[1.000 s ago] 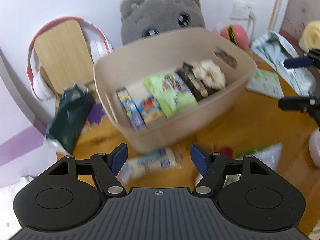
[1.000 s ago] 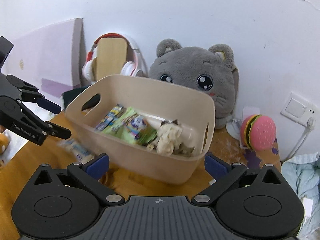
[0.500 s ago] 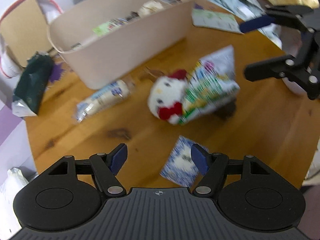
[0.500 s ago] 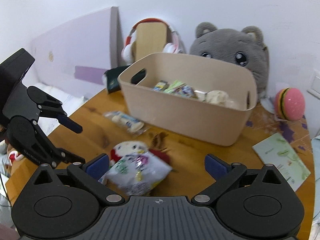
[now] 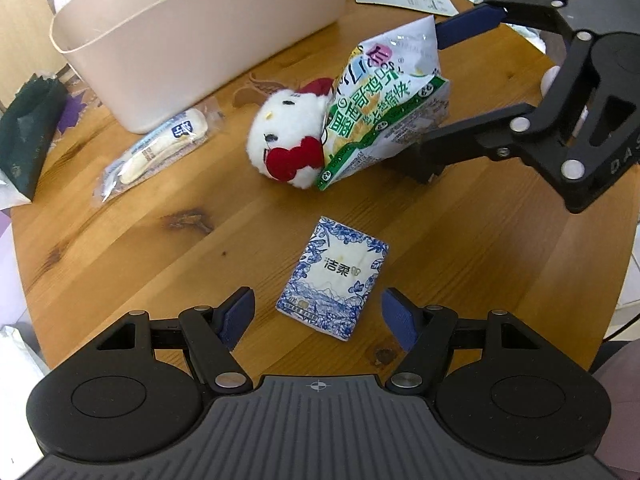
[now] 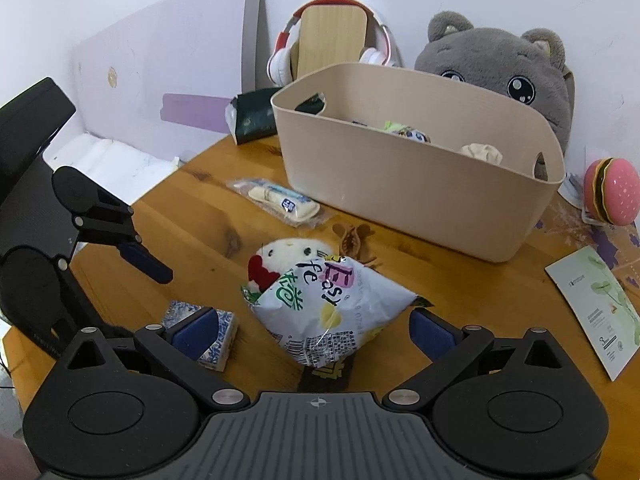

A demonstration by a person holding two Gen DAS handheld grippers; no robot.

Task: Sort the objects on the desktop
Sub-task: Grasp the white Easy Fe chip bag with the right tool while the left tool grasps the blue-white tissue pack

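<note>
A blue-and-white tissue pack [image 5: 334, 278] lies flat on the wooden table, just ahead of my left gripper [image 5: 318, 316], which hangs open over it without touching. A green-and-white snack bag [image 6: 332, 308] leans on a white plush toy with a red bow [image 5: 288, 140]. My right gripper [image 6: 312, 332] is open, one finger on either side of the bag, pads not pressing. A wrapped bread stick [image 5: 160, 152] lies in front of the beige bin [image 6: 400, 184], which holds several snacks. In the left wrist view the right gripper [image 5: 430, 102] straddles the bag [image 5: 380, 108].
A grey plush cat [image 6: 500, 68] and red-and-white headphones [image 6: 280, 60] on a wooden board stand behind the bin. A burger toy [image 6: 612, 192] and a leaflet [image 6: 596, 304] lie at right. A dark green pouch [image 5: 28, 136] sits at left. The table's rounded edge [image 5: 600, 280] is close.
Both grippers have sunk and tilted down from above the bin to the table's front. The tissue pack, plush toy and snack bag have come into view. Both stay open.
</note>
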